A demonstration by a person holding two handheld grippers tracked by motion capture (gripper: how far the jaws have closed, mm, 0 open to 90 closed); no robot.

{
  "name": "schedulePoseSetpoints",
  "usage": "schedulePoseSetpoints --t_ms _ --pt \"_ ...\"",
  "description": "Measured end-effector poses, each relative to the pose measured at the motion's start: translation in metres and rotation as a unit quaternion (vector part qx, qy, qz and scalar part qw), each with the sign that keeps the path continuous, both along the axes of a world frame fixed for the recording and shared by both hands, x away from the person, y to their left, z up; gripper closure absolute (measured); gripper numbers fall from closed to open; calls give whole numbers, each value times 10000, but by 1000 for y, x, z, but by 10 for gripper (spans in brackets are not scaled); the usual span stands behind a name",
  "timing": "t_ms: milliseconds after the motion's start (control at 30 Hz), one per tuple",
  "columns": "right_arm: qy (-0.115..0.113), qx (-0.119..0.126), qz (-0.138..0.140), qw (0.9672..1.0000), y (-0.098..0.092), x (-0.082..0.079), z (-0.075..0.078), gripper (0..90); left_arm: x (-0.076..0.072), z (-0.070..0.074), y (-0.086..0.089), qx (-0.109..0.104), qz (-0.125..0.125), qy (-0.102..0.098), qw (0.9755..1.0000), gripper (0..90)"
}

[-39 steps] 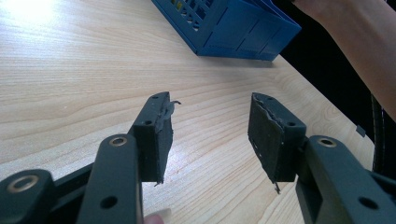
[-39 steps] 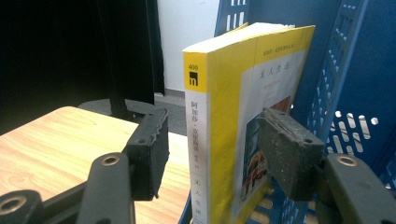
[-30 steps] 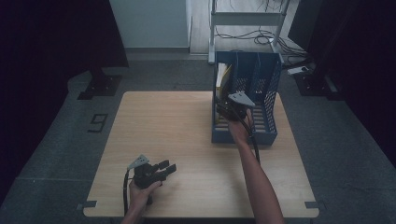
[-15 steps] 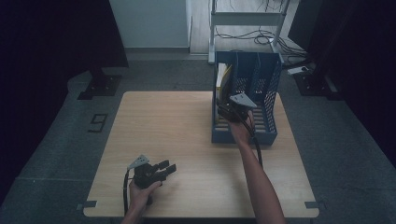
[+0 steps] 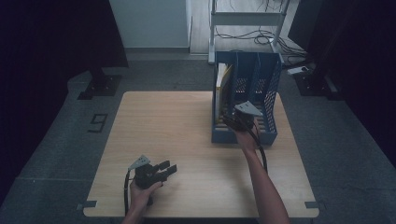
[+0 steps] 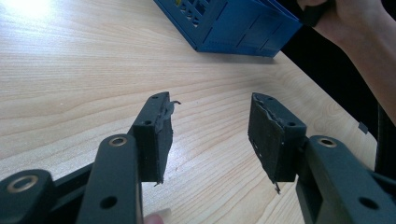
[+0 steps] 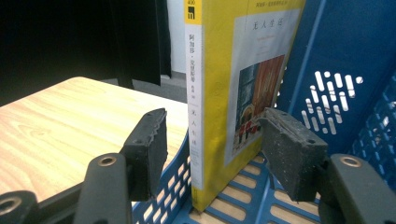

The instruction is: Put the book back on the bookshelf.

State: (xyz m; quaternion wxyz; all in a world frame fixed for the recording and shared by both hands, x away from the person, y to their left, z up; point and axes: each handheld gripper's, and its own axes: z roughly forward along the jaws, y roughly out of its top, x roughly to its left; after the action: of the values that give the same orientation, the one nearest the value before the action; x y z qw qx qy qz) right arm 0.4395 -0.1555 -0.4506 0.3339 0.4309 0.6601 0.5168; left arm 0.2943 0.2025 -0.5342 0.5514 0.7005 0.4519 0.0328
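A yellow book (image 7: pixel 243 70) stands upright in the left compartment of a blue file rack (image 5: pixel 268 88) at the table's back right. In the high view its yellow edge (image 5: pixel 223 79) shows there. My right gripper (image 7: pixel 212 140) is open and straddles the book's lower spine, with neither pad touching it. From above, that right gripper (image 5: pixel 236 120) sits at the rack's front edge. My left gripper (image 5: pixel 169 168) rests low near the table's front left. Its jaws (image 6: pixel 210 105) are open with nothing between them.
The wooden table (image 5: pixel 168 126) stretches bare between the two grippers. The rack's perforated blue walls (image 7: pixel 336 60) close in on the book's right side. The rack's corner (image 6: pixel 233 23) and the other hand (image 6: pixel 355 32) lie ahead of the left gripper. Dark floor surrounds the table.
The right gripper has shifted a little toward the rack's front edge. The left gripper has stayed where it was.
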Motion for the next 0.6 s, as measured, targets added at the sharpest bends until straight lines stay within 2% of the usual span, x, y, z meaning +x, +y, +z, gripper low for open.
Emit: schedulePoseSetpoints --t_ms 200,300,600 --pt "28 -79 137 9999 -9 -19 -5 406 0 0 -1 14 -8 3 10000 497" --pt "78 11 219 9997 -15 -30 -9 405 0 0 -1 8 -5 -2 10000 497" --pt "149 -116 409 9990 -21 -61 -19 398 0 0 -2 34 -20 -4 10000 497"
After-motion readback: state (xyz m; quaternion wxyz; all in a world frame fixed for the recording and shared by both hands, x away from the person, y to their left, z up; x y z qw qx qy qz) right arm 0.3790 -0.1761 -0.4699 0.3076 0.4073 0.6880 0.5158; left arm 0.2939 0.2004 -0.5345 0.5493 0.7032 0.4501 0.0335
